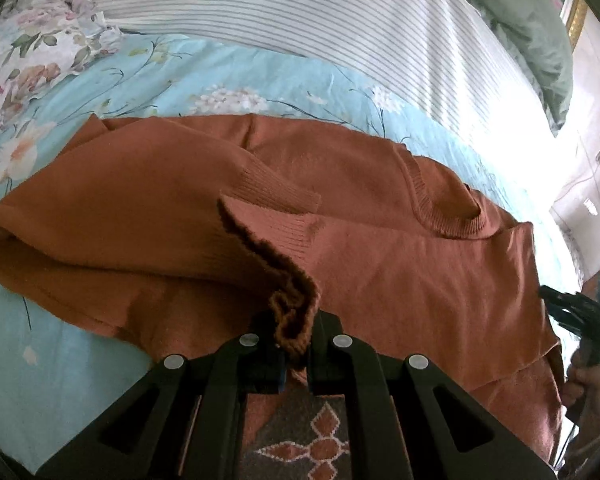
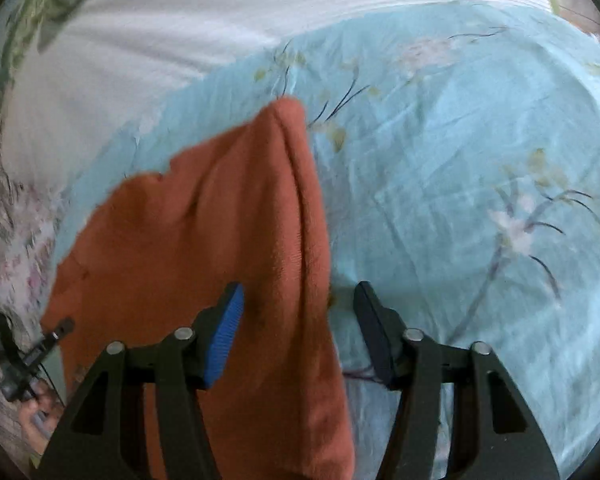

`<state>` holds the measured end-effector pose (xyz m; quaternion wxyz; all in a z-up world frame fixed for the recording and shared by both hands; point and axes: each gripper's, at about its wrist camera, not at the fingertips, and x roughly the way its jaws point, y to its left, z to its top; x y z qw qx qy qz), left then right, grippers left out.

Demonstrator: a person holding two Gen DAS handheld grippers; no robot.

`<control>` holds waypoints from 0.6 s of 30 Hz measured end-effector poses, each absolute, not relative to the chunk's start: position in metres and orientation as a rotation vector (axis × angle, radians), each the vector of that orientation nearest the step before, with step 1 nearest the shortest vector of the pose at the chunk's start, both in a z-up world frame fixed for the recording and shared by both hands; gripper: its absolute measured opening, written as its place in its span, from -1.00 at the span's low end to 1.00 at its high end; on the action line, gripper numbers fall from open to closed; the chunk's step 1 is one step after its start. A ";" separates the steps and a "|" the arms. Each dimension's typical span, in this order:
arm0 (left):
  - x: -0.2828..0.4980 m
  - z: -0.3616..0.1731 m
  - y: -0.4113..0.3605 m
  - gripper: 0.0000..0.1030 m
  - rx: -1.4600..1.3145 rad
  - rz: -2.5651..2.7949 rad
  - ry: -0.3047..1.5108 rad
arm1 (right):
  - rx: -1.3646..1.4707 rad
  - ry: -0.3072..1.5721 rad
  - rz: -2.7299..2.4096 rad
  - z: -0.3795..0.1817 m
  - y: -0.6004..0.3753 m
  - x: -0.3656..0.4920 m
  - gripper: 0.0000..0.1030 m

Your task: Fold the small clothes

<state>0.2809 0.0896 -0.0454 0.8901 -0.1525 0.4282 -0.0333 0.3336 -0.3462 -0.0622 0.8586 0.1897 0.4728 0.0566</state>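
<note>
Your left gripper (image 1: 296, 344) is clamped on the sweater (image 1: 380, 248) cuff; your right gripper (image 2: 298, 336) stands apart astride the sleeve, so pinch it before lifting off the bed (image 2: 460, 160).

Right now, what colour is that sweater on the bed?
Rust orange sweater, clearest in the left wrist view.

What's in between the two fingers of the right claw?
In the right wrist view, a long fold of the rust-orange knitted sweater lies between the open right claw's fingers, over the light blue flowered bedsheet. Neither pad presses it.
</note>
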 end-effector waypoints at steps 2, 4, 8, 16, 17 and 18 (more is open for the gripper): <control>0.281 -0.045 0.087 -0.89 -0.316 -0.078 0.893 | 0.392 0.989 0.130 -0.060 -0.351 0.334 -0.78; 0.281 -0.041 0.082 -0.89 -0.309 -0.099 0.888 | 0.405 0.958 0.117 -0.056 -0.362 0.330 -0.81; 0.282 -0.040 0.066 -0.89 -0.282 -0.133 0.884 | 0.426 0.975 0.086 -0.071 -0.375 0.330 -0.80; 0.281 -0.059 0.076 -0.87 -0.312 -0.102 0.919 | 0.349 0.882 0.131 -0.040 -0.331 0.305 -0.56; 0.281 -0.060 0.076 -0.87 -0.320 -0.100 0.920 | 0.338 0.914 0.157 -0.046 -0.321 0.306 -0.56; 0.280 -0.060 0.077 -0.86 -0.323 -0.097 0.920 | 0.316 0.951 0.146 -0.054 -0.315 0.308 -0.56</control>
